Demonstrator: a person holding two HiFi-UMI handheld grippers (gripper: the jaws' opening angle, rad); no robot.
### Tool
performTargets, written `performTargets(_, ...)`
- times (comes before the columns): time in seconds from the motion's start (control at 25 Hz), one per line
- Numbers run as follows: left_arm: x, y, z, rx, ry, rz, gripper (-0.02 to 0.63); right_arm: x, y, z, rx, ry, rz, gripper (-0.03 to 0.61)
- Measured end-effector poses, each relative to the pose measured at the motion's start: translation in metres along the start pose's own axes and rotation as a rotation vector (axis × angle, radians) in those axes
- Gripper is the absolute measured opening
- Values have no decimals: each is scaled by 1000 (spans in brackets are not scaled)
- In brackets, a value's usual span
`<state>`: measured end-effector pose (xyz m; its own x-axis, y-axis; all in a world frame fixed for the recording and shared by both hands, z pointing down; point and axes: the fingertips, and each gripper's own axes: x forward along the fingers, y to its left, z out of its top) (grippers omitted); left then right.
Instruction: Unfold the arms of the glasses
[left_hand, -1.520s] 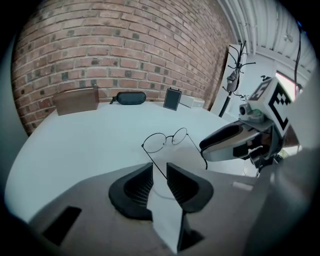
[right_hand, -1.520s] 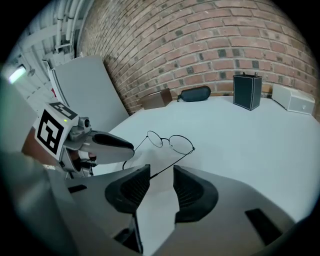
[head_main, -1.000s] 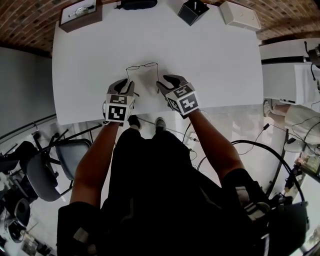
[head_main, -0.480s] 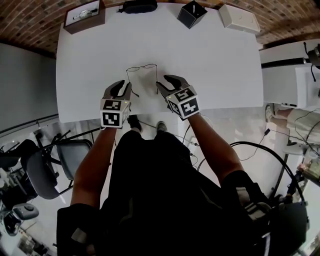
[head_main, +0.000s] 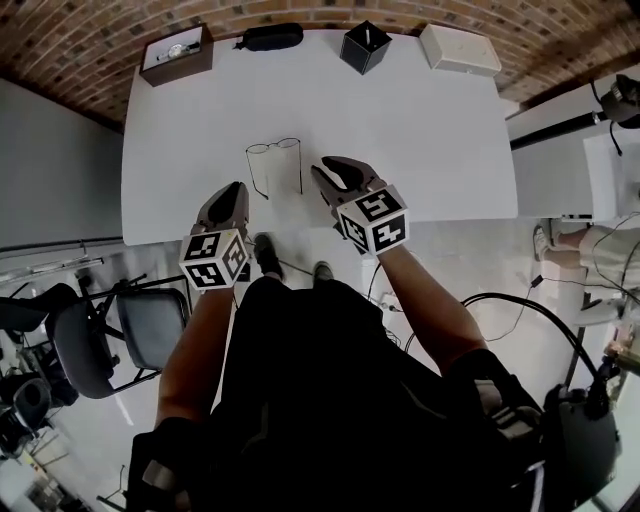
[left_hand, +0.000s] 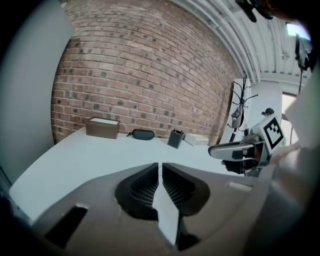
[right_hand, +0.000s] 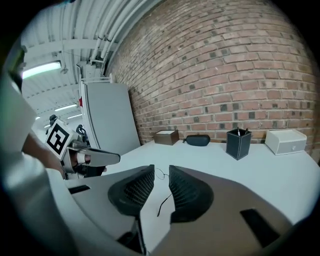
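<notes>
Glasses (head_main: 275, 165) are lying arms-out on the surface (head_main: 420, 130), so the left gripper (head_main: 236, 188), jaws together, and the right gripper (head_main: 330, 166), part-open and just closing, are hovering empty.

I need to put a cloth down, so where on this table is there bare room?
The right half of the table is bare, between the glasses and the right edge. The left strip beside the glasses is free too. Crowded: the back edge, with the brown watch box, glasses case, pen holder and white box.
</notes>
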<state>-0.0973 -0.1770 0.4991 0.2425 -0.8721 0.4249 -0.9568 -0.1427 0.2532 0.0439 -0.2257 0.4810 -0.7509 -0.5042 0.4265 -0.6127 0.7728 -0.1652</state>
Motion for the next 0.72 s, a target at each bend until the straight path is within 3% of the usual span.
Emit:
performTargets(0.2, -33, -22, 29, -29, -115, 2, 12, -38, 6, 33, 0, -111, 3, 48)
performTargets(0.36, -54, -37, 36, 13, -141, -11, 11, -62, 12, 45, -7, -147, -14, 30)
performTargets(0.56, -82, -53, 51, -22, -159, -41, 11, -83, 19, 50, 4, -167, -47, 18)
performTargets(0.72, -98, -57, 76, 60, -196, -56, 11, -89, 24, 56, -51, -174, -129, 15)
